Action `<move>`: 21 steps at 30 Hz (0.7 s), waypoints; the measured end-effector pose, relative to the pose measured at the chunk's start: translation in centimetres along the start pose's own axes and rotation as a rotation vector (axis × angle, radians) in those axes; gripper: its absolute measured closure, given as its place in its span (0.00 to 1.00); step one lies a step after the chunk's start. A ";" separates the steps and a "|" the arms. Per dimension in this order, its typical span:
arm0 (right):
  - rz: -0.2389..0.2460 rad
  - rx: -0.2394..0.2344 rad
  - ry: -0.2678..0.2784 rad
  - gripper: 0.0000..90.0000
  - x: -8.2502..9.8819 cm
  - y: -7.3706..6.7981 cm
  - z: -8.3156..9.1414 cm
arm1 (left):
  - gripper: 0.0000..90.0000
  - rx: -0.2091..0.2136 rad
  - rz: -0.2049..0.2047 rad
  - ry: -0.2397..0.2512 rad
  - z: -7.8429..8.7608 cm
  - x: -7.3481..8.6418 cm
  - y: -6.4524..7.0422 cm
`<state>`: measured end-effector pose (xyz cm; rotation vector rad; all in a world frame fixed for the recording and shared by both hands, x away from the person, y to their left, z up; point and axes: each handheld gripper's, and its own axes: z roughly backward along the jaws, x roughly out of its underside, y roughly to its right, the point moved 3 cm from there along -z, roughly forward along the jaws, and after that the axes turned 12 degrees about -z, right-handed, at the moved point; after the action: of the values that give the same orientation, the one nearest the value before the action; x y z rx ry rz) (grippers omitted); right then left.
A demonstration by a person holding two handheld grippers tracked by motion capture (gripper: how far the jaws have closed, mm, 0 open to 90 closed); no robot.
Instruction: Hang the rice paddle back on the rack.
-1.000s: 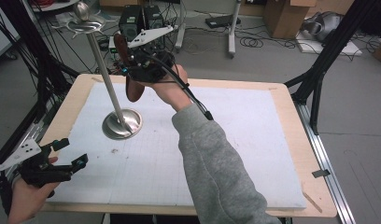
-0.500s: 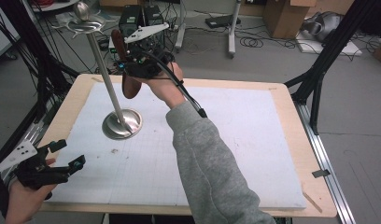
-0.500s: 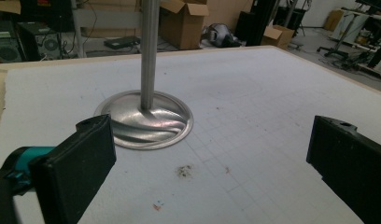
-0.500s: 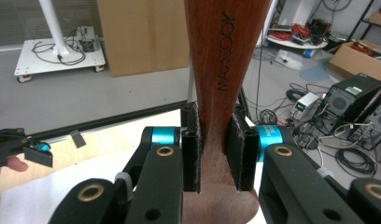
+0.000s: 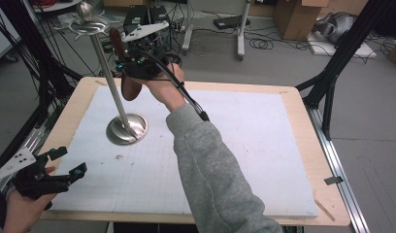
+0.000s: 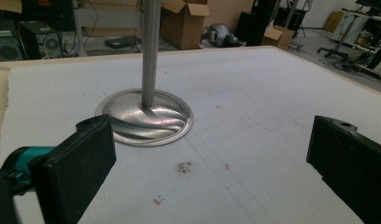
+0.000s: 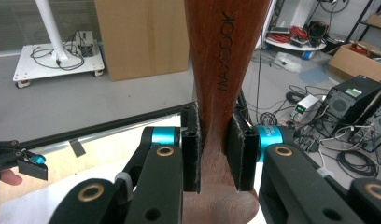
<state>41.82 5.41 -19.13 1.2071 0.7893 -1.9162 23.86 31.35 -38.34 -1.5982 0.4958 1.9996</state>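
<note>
Wooden spoon (image 7: 223, 70) sits clamped by its handle in my right hand-held gripper (image 5: 138, 58), raised beside the steel stand (image 5: 111, 92) near the worktop's far left corner, ready for hanging; my left hand-held gripper (image 5: 50, 170) waits with pads apart at the near left edge.

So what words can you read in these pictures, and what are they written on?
"MACOOK" as best it reads, the first letters unclear: stamped down the handle of the wooden utensil clamped in the right gripper.
Print on the teal part of that gripper: too small to read.
Labels on the black computer case and the cardboard boxes: too blurred to read.
</note>
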 end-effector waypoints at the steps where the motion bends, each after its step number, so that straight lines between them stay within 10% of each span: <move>1: -0.006 -0.002 -0.003 0.86 0.0 -0.1 0.0 | 0.02 -0.001 -0.005 0.000 0.1 0.0 -0.1; 21: 0.018 0.016 -0.005 0.86 -0.1 -0.4 -1.0 | 0.02 0.002 0.003 0.014 0.3 0.0 -0.1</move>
<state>41.99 6.44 -19.32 1.2149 0.7597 -1.9130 23.70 31.59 -38.28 -1.6119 0.5054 1.9910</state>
